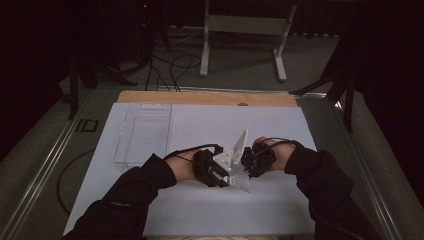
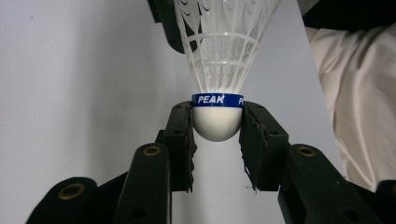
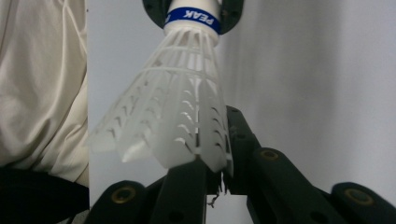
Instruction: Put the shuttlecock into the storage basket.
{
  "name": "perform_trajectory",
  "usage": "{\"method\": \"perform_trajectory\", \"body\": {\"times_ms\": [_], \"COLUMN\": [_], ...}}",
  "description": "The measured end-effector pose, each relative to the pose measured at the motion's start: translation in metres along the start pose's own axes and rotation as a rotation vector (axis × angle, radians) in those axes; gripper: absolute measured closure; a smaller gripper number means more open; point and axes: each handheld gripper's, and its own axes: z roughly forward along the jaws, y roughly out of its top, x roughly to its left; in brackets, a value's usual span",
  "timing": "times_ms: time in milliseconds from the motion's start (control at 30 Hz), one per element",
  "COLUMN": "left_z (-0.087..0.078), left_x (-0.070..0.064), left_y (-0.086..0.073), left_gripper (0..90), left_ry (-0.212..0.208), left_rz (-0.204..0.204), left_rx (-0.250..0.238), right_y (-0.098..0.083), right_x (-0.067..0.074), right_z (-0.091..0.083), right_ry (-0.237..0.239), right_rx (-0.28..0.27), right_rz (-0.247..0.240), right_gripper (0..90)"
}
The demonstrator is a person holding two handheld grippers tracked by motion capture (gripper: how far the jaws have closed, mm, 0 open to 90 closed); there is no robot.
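On the matte white sheet (image 1: 200, 210), both grippers (image 2: 217, 126) (image 3: 212, 168) clamp a mesh-skirted, round-headed plastic shuttlecock (image 2: 219, 70).

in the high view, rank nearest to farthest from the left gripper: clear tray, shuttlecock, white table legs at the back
1. shuttlecock: held between the left gripper and the right gripper.
2. clear tray: up and left on the white sheet.
3. white table legs: on the floor beyond the table's far edge.

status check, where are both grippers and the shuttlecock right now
Left gripper shut on white plastic shuttlecock's rounded cork. Right gripper pinching its skirt edge. Clear plastic tray off to the left, nothing in the way.
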Motion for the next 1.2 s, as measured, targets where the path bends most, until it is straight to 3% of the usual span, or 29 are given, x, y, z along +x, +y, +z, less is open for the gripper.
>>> {"method": "perform_trajectory", "body": {"times_ms": [100, 133, 267, 400, 500, 600, 700, 833, 900, 1100, 1200], "left_z": [-0.002, -0.003, -0.007, -0.009, -0.009, -0.009, -0.01, -0.013, -0.016, -0.023, -0.027], "left_x": [0.0, 0.0, 0.001, 0.002, 0.003, 0.003, 0.004, 0.004, 0.005, 0.007, 0.01], "left_y": [-0.001, -0.001, -0.001, -0.004, -0.008, -0.011, -0.014, -0.019, -0.021, -0.026, -0.028], "left_gripper": [66.3, 66.3, 66.4, 66.3, 66.3, 66.3, 66.2, 66.2, 66.2, 66.2, 66.2], "left_ry": [0.013, -0.012, -0.003, -0.01, -0.016, -0.019, -0.023, -0.021, -0.02, -0.005, 0.0], "left_rz": [0.004, -0.005, -0.016, -0.034, -0.045, -0.053, -0.064, -0.08, -0.105, -0.168, -0.205], "left_rx": [-0.005, -0.006, -0.023, 0.002, 0.022, 0.04, 0.048, 0.064, 0.067, 0.079, 0.082], "right_y": [0.0, 0.0, 0.0, -0.001, -0.002, -0.004, -0.008, -0.014, -0.017, -0.03, -0.036], "right_x": [0.0, 0.0, 0.0, -0.001, -0.001, -0.003, -0.003, -0.003, -0.002, 0.0, 0.001], "right_z": [-0.001, -0.001, -0.002, -0.004, -0.006, -0.007, -0.011, -0.016, -0.019, -0.028, -0.031], "right_ry": [-0.008, -0.016, -0.022, -0.024, -0.054, -0.053, -0.08, -0.095, -0.128, -0.202, -0.217], "right_rx": [-0.006, -0.006, -0.045, -0.069, -0.079, -0.067, -0.104, -0.129, -0.146, -0.255, -0.302], "right_rz": [0.005, 0.004, 0.04, 0.108, 0.127, 0.161, 0.201, 0.2, 0.212, 0.235, 0.239], "right_gripper": [84.1, 80.9, 51.9, 30.1, 17.3, 13.1, 11.0, 9.7, 9.7, 9.1, 9.1]}}
